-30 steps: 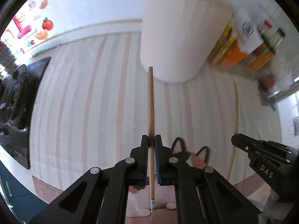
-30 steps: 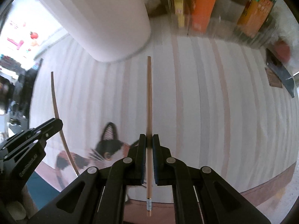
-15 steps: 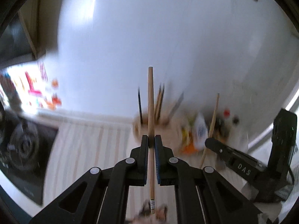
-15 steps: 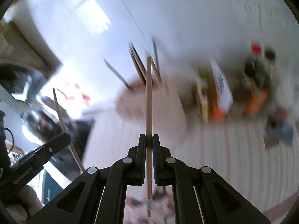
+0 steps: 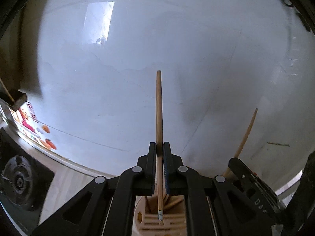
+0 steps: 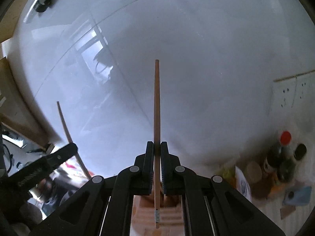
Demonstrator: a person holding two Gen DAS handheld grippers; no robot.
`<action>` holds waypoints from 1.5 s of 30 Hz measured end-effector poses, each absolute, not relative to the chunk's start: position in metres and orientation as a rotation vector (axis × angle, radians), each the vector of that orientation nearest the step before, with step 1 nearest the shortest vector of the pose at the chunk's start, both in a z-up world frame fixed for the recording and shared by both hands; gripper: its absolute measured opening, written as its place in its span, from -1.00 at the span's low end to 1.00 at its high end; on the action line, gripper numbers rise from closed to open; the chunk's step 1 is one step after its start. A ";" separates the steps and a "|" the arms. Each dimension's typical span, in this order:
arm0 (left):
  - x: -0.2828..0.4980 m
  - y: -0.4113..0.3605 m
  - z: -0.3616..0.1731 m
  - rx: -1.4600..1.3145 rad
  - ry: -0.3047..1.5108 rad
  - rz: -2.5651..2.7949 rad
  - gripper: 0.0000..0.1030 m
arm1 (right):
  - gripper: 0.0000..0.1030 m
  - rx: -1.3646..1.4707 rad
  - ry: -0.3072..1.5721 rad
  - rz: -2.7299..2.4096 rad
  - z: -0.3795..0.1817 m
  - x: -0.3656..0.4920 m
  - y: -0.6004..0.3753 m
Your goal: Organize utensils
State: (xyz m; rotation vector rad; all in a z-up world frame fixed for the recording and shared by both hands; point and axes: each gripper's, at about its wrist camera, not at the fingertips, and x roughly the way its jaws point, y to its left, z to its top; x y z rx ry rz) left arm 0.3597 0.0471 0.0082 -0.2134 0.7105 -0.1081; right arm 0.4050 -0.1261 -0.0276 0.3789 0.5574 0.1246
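Both my grippers, left [image 5: 159, 149] and right [image 6: 157, 148], clamp chopsticks [image 5: 159, 118] upright above the holder [image 5: 157, 222]; lower ends, seemingly over the slots, could snag its rim.

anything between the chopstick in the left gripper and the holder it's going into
Nothing visible. The left gripper holds its chopstick upright, lower end right over the holder. Other sticks already stand in there.

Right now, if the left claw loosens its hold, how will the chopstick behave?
The chopstick looks stiff and light. Its smooth round shaft would probably slide straight down into the holder. Gripped low by the left claw, it may tilt sideways.
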 end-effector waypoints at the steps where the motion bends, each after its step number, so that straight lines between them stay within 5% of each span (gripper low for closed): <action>1: 0.363 0.047 0.004 -0.220 0.709 -0.107 -0.92 | -0.87 0.377 0.545 0.118 -0.030 0.410 -0.126; 27: 0.355 0.040 -0.048 -0.148 0.866 -0.167 -0.82 | -0.86 0.239 0.605 0.182 -0.083 0.424 -0.101; 28: 0.350 0.039 -0.045 -0.145 0.871 -0.161 -0.77 | -0.85 0.231 0.623 0.196 -0.082 0.423 -0.098; 30: 0.340 0.044 -0.039 -0.129 0.885 -0.125 -0.36 | -0.82 0.226 0.648 0.206 -0.080 0.419 -0.099; 32: 0.329 0.051 -0.033 -0.139 0.873 -0.102 0.43 | -0.58 0.236 0.658 0.212 -0.074 0.412 -0.103; 36: 0.306 0.063 -0.026 -0.117 0.847 -0.039 0.50 | -0.34 0.260 0.661 0.191 -0.064 0.392 -0.113; 40: 0.286 0.063 -0.032 -0.080 0.849 -0.012 1.00 | -0.01 0.250 0.662 0.139 -0.056 0.366 -0.120; 45: 0.271 0.058 -0.051 -0.009 0.881 0.041 1.00 | 0.49 0.140 0.675 0.044 -0.058 0.338 -0.115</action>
